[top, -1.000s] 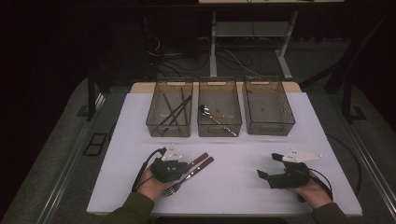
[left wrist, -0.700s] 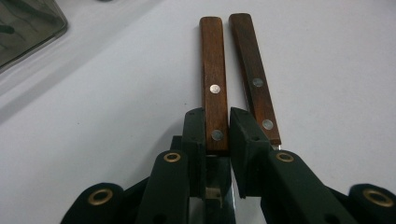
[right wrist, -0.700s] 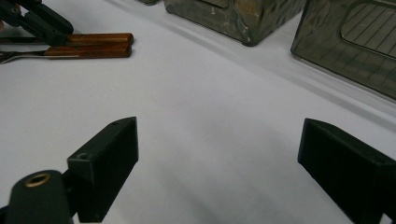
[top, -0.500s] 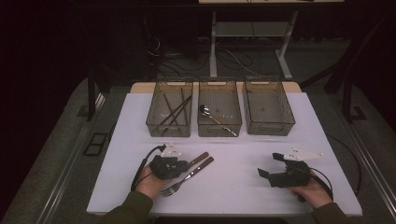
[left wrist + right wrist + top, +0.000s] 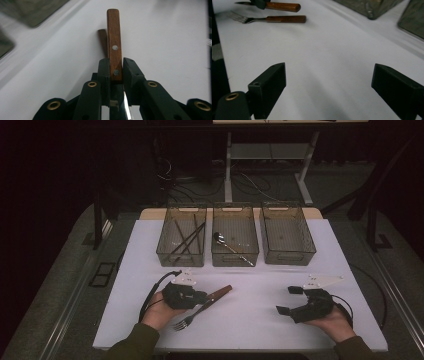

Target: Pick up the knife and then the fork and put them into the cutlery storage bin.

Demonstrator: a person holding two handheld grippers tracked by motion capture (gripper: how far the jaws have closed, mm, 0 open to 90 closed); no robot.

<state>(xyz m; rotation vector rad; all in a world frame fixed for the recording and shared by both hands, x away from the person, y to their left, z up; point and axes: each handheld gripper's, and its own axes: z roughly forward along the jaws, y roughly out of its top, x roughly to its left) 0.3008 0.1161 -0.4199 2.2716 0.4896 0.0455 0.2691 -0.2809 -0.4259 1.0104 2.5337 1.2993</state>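
Observation:
My left gripper (image 5: 200,296) is shut on a knife with a brown wooden handle (image 5: 221,293). In the left gripper view the jaws clamp the riveted handle (image 5: 114,37) near the blade (image 5: 123,110). The handle's free end points away over the white table and casts a shadow beside it. A wooden-handled fork (image 5: 192,316) lies flat on the table just beside the left hand. My right gripper (image 5: 288,300) rests at the front right, open and holding nothing. In the right gripper view (image 5: 329,85) the fork (image 5: 267,19) and the held knife handle (image 5: 283,6) are far off.
Three clear bins stand in a row at the back of the white table (image 5: 260,320). The left bin (image 5: 164,251) holds dark sticks, the middle bin (image 5: 235,257) a spoon (image 5: 220,239), and the right bin (image 5: 287,255) is bare inside. Table edges drop to a grey floor.

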